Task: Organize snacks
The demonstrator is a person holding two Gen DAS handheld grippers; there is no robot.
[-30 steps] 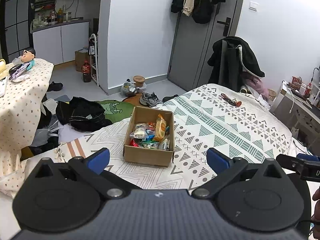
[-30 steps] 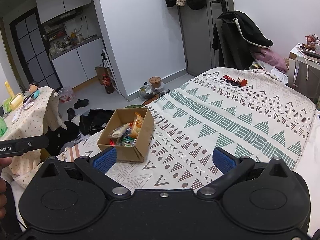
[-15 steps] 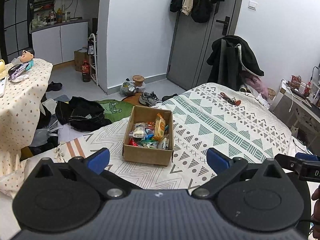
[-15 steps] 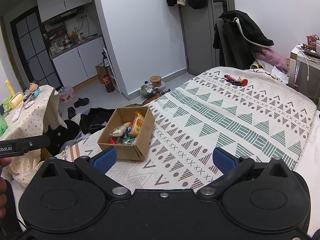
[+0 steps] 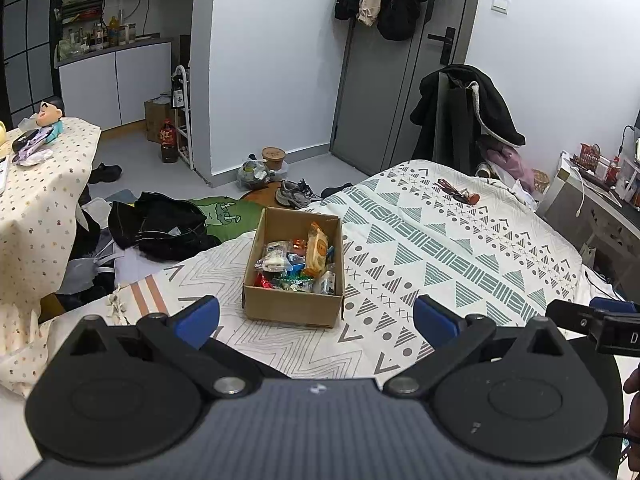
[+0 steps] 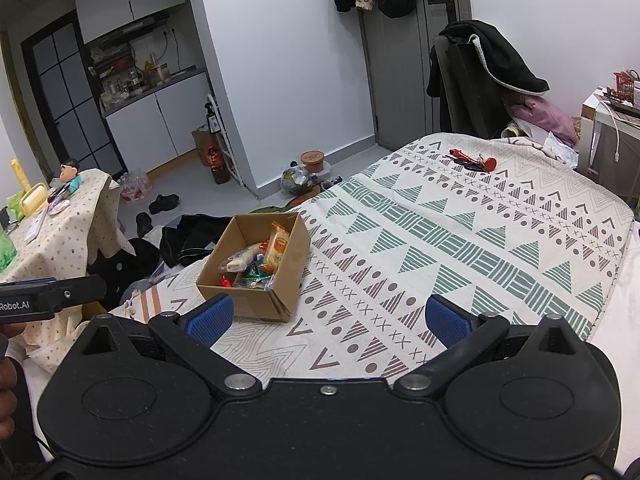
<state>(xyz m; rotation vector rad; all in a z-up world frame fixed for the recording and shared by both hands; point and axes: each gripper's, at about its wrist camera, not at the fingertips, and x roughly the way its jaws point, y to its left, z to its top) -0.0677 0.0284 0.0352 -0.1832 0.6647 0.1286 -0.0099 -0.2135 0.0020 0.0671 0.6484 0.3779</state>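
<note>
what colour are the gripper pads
Blue pads on black fingers, on both grippers; clearest in the right wrist view.

Both cameras sit low behind their own grippers, above the near edge of the bed [image 5: 460, 240], looking across it toward the door [image 5: 384, 92] and kitchen. The left view faces the box [image 5: 294, 268] nearly head-on from close by; the right view stands further right and sees the box [image 6: 256, 268] off to its left. Both share the bed, box, door and chair [image 6: 472, 80], and each catches the other gripper at its edge
</note>
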